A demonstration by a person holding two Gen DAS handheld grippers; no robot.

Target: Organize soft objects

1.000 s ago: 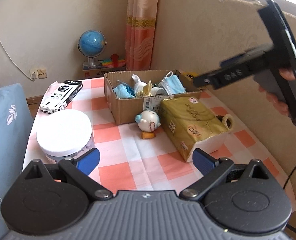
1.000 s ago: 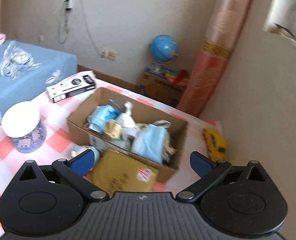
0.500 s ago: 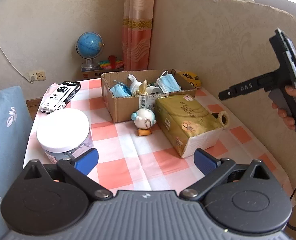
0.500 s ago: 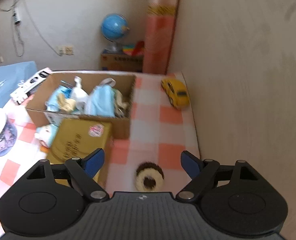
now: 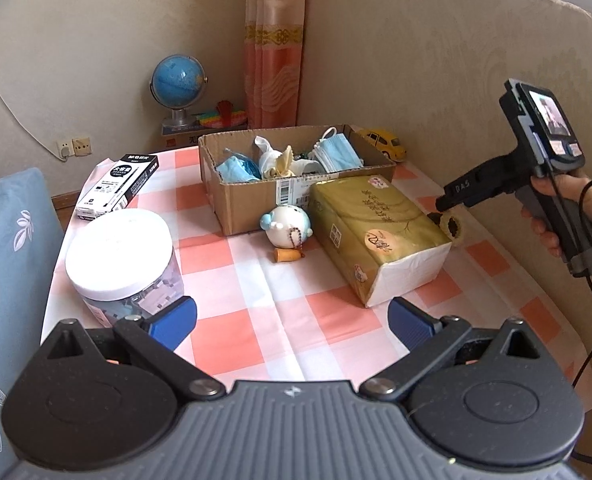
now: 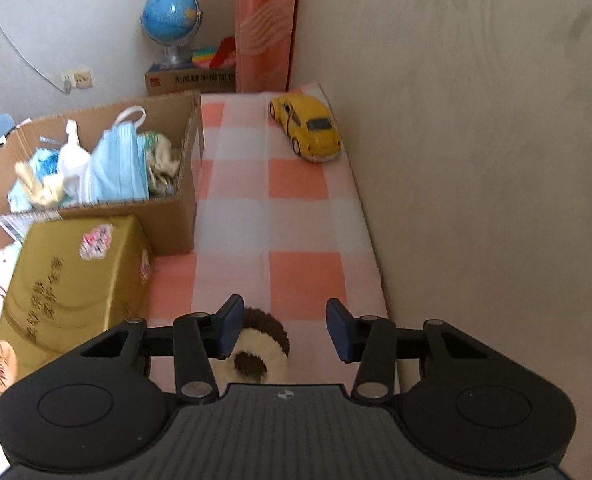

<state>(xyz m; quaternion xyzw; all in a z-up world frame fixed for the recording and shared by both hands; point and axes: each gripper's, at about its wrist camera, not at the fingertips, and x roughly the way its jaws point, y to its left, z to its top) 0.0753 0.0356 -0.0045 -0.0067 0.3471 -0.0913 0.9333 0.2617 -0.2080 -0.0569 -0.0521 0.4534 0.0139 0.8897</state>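
A fuzzy brown-and-cream ring [image 6: 262, 350] lies on the checked tablecloth between the gold tissue pack [image 6: 68, 280] and the wall. My right gripper [image 6: 284, 330] is low over it. Its jaws are closing with the ring between them. The left pad is at the ring's edge and the right pad stands apart from it. From the left wrist view, the right gripper [image 5: 441, 204] points down at the ring [image 5: 453, 226]. The cardboard box [image 5: 296, 200] holds blue face masks and other soft pieces. A white-and-blue plush toy [image 5: 286, 226] sits in front of it. My left gripper [image 5: 292, 320] is open and holds nothing.
A clear jar with a white lid [image 5: 120, 248] and a black-and-white carton [image 5: 118, 184] stand at the table's left. A yellow toy car [image 6: 307, 128] sits at the far right corner. A beige wall [image 6: 475, 160] runs along the right edge. A blue cushion [image 5: 8, 240] lies to the left.
My right gripper swung from above the box to the right and down over the fuzzy ring, and its jaws narrowed. The left gripper stayed put.
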